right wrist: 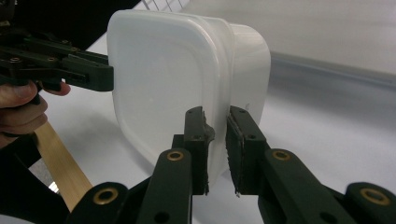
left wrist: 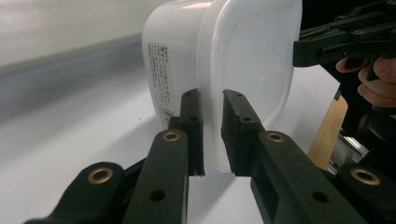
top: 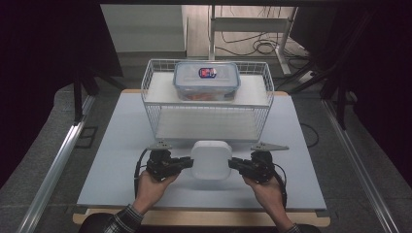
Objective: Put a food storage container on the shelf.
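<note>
White plastic box (top: 211, 159) sits near-centre on the pale table (top: 111, 160); we note the left gripper (top: 187, 162) and right gripper (top: 234, 163) each clamped on its rim. Beyond stands a wire basket (top: 151, 92) bearing a clear lidded container (top: 207, 80); dark room around.

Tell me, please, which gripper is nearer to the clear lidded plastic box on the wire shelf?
Neither clearly: the left gripper and right gripper clamp opposite sides of the white plastic container below the shelf, about equally far from the clear box.

White container (left wrist: 224, 60) with a printed side label (too small to read), clear lidded box (top: 207, 80) with an unreadable red-and-blue sticker
</note>
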A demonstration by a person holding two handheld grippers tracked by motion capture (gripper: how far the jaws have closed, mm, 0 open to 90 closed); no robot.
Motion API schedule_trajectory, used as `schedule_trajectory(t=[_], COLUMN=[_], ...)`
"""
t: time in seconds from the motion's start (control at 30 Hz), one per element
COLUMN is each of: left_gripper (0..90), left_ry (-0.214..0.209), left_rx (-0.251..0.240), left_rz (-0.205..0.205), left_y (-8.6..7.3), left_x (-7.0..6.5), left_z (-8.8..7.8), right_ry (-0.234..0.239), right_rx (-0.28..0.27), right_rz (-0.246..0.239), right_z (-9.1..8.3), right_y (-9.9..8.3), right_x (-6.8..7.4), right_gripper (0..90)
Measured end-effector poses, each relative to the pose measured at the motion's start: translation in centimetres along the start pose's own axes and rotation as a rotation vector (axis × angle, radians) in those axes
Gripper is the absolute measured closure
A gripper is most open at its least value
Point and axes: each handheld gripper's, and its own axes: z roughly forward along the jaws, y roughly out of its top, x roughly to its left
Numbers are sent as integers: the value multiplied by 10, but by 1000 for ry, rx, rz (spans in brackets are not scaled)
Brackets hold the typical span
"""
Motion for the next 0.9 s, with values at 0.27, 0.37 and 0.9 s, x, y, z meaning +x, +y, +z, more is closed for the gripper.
schedule_trajectory(t=[0.27,0.37,0.9], left_gripper=[798,798,798], left_ry=[12,23,52], left_rx=[-27,-37,-91], left_rz=[44,57,117], left_y=[23,32,88], left_x=[-5,-7,-16], left_z=[-13,-17,-45], right_ry=[3,4,9], right_rx=[-47,-61,-129], right_rz=[-31,-44,-92], right_z=[-8,-11,-29], right_y=[18,27,84], right_x=[4,6,15], right_gripper=[782,782,782])
